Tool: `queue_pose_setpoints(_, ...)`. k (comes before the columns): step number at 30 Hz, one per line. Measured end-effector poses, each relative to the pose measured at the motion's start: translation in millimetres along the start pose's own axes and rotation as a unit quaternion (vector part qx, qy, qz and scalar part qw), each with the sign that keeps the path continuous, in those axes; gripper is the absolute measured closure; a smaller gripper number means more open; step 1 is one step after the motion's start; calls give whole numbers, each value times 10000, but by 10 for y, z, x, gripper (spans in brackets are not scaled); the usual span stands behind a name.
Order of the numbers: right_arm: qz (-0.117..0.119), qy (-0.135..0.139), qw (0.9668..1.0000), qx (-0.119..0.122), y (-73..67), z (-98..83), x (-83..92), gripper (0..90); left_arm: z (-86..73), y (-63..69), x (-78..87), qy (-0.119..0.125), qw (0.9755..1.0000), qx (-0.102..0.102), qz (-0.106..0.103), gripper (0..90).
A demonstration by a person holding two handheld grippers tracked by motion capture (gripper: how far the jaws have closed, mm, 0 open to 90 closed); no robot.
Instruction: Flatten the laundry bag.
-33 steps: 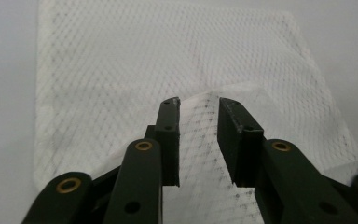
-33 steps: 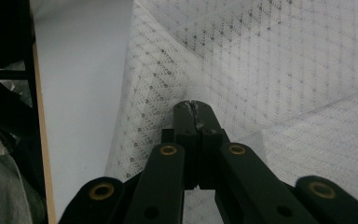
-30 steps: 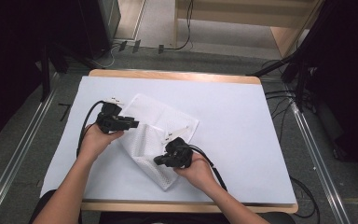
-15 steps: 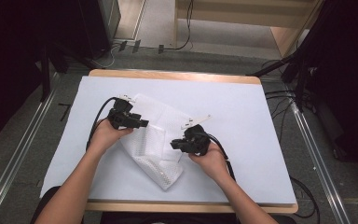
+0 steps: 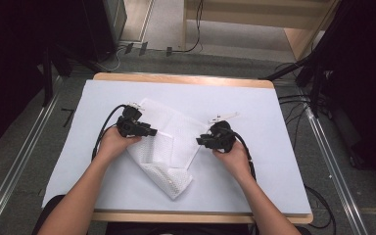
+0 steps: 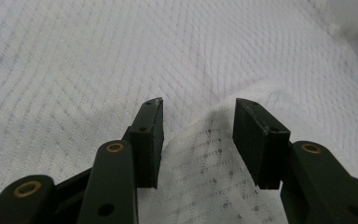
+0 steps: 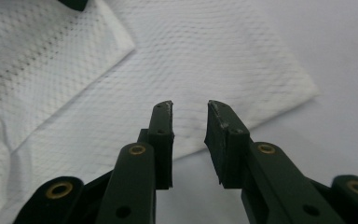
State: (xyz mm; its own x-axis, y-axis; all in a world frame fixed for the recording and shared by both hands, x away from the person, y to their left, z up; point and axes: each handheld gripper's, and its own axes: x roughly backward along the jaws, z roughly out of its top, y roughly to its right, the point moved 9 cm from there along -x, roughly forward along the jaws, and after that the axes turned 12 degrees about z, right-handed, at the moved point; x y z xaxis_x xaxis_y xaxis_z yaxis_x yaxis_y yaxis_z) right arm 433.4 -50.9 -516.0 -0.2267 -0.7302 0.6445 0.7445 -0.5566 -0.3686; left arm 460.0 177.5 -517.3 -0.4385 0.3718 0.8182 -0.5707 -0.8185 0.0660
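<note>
Where cloth (image 5: 169, 142) lies, white table cover (image 5: 274, 147) around.

The light falls from above, soft and even, on the pale sheet-covered wooden table (image 5: 274, 161), which is bright, while the floor and both sides of the room stay very dark. The white mesh fabric cloth (image 5: 169, 147) is nearly washed out against the sheet, with weak shadows only under its folds. The high view looks a little soft. In both gripper views the black jaws are sharp and the far cloth is perhaps slightly blurred.
</note>
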Motion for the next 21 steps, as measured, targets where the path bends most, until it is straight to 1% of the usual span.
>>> queue_pose_setpoints(2, -104, 12, 9999, -58, 104, 12, 21, 693, -15, 10, -9, -28, 10000, -25, 9, 564)
queue_pose_setpoints(3, -200, 30, 9997, -98, 161, 18, 34, 680, -24, 13, -12, -48, 10000, -49, 19, 578)
queue_pose_setpoints(7, -388, 134, 9989, -214, 357, 78, 46, 648, -39, 25, -17, -29, 9999, -142, 55, 623)
queue_pose_setpoints(9, -492, 135, 9984, -252, 430, 104, 37, 628, -44, 27, -15, -32, 9999, -104, 35, 650)
queue_pose_setpoints(10, -513, 167, 9982, -244, 459, 120, 26, 624, -46, 26, -15, -43, 10000, -35, 24, 666)
queue_pose_setpoints(11, -537, 143, 9981, -267, 485, 126, 11, 619, -49, 27, -16, -52, 10000, 31, 18, 685)
queue_pose_setpoints(12, -576, 108, 9979, -280, 510, 127, -4, 618, -51, 28, -16, -55, 10000, 47, 29, 708)
queue_pose_setpoints(13, -615, 83, 9976, -294, 533, 128, -21, 615, -53, 31, -18, -40, 10000, 23, 49, 731)
queue_pose_setpoints(14, -633, 70, 9976, -282, 554, 129, -39, 614, -59, 43, -19, -48, 10000, 25, 31, 754)
queue_pose_setpoints(16, -642, 44, 9973, -364, 572, 123, -82, 615, -68, 56, -19, -57, 10000, 7, 36, 801)
queue_pose_setpoints(17, -650, 85, 9973, -330, 573, 131, -86, 619, -75, 66, -16, -81, 10000, -1, 6, 829)
queue_pose_setpoints(19, -599, 66, 9977, -315, 552, 138, -105, 639, -82, 70, -12, -83, 10000, -21, 12, 846)
queue_pose_setpoints(21, -653, 57, 9975, -267, 540, 143, -124, 661, -82, 68, -2, -80, 10000, -15, 31, 856)
